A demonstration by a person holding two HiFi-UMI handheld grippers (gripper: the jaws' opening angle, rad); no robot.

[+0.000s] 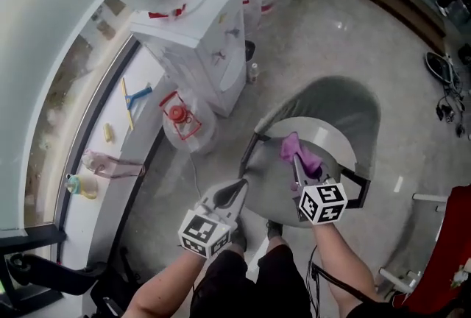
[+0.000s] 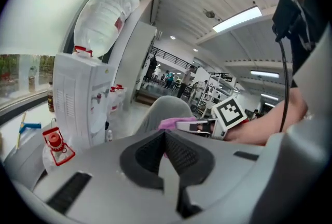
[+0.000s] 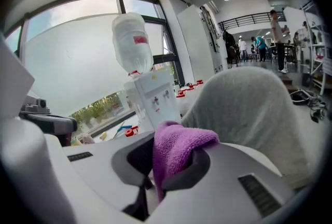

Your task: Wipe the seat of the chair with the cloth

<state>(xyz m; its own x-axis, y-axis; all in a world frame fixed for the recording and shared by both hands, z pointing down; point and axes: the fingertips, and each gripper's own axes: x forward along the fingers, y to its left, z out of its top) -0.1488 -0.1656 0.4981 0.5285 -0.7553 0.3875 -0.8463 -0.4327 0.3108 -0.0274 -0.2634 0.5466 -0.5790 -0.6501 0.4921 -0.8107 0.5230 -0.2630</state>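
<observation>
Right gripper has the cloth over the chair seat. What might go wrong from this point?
1. The purple cloth sits bunched in the right gripper, so rubbing the seat might drag it out.
2. The left gripper is shut on nothing, so nothing steadies the chair, which may shift when pressed.

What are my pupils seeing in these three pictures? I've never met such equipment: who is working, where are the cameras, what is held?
No robot: a person holds a two-jaw gripper in each hand. One picture looks down from a camera on the person's head; the other two come from cameras riding on the grippers. The right gripper is shut on a purple cloth above the grey chair seat. The left gripper is shut, empty, by the seat's edge. A water dispenser stands nearby.
</observation>
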